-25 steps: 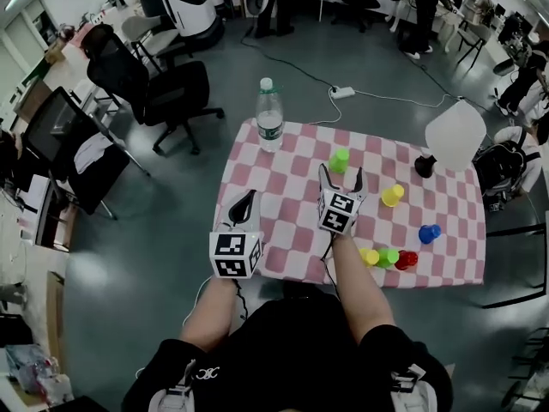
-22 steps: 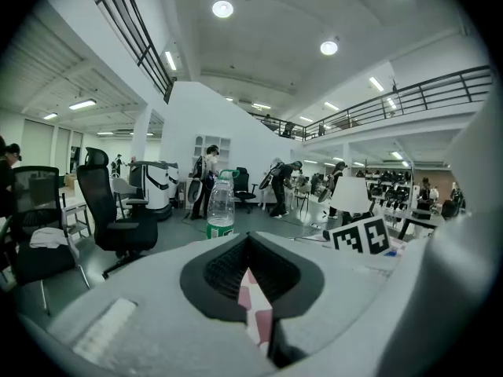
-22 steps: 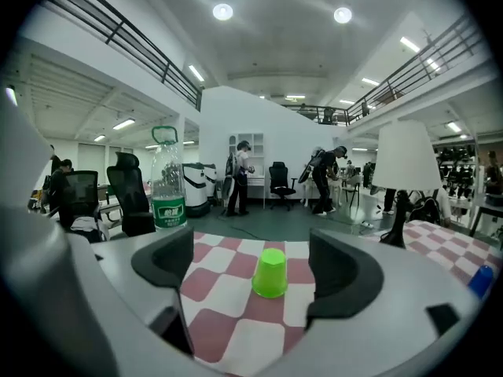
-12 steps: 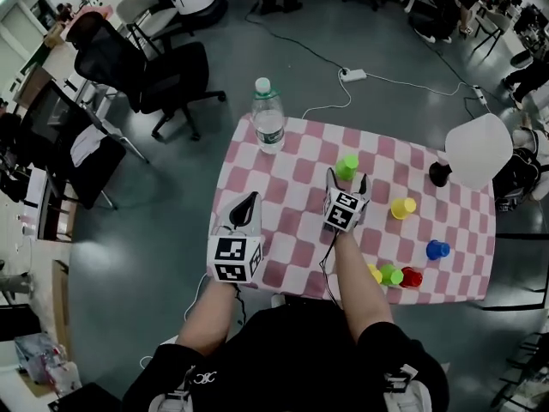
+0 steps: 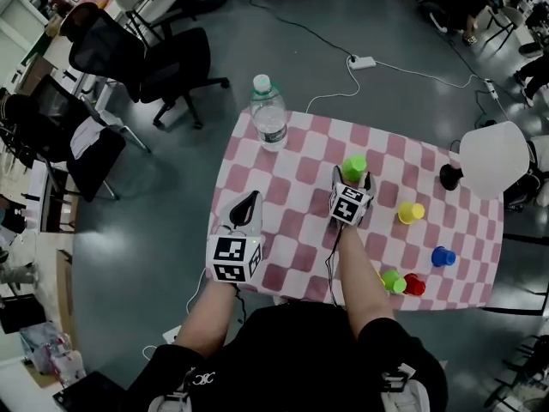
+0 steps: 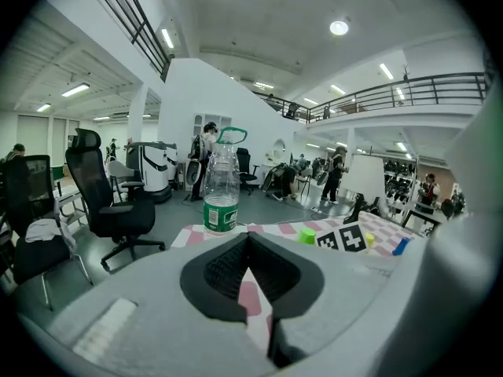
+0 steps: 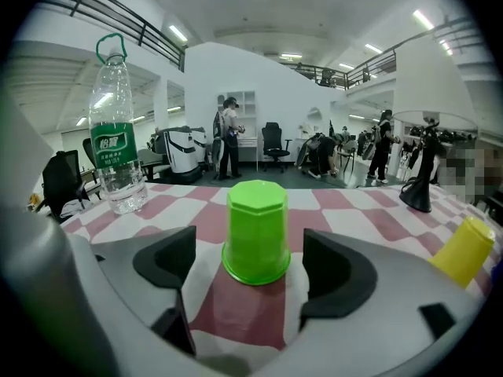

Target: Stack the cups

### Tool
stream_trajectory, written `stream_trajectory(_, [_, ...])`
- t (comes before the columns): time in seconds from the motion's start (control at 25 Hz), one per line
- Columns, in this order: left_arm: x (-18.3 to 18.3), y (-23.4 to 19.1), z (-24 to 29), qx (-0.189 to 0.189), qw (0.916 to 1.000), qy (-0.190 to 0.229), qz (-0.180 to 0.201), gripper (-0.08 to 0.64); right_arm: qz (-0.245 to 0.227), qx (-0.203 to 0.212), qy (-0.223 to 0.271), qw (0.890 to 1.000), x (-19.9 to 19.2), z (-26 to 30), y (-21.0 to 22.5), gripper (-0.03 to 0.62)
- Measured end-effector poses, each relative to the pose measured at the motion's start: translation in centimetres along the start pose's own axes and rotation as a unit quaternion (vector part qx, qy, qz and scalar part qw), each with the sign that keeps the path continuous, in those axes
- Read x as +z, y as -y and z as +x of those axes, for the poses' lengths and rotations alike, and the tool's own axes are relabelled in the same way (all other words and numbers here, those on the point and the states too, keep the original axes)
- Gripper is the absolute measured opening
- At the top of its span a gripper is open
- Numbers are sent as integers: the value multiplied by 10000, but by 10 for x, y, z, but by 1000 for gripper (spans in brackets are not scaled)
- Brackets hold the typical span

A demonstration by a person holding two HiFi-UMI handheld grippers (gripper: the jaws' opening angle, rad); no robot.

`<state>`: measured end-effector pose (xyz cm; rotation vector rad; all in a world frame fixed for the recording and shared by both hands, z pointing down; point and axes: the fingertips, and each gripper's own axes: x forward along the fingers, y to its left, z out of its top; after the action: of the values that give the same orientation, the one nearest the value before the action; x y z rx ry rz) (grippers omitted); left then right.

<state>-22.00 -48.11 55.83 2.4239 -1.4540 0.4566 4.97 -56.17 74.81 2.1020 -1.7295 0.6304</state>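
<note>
One green cup (image 7: pixel 255 230), mouth down

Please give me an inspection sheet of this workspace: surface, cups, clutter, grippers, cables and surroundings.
Surface: checked cloth covers the table.
Job's things: green cup upside down; yellow cup and blue cup apart; second green cup and red cup together near the front edge.
Clutter: water bottle, lamp.
Grippers: left gripper shut, empty; right gripper open, green cup at its jaw tips, untouched.
Cables: power strip with white cable on floor.
Surroundings: office chairs.
</note>
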Motion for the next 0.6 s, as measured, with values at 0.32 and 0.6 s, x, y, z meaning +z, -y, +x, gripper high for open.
stream_trajectory(0.32, [0,11,2,-188,9998,50,17,15,-130,7,-345,9993,-5,-7,3,239])
stream_trajectory(0.6, [13,17,-20,-172,9995,276,24,15,-246,236,-177,9993,20,-46,-8,238])
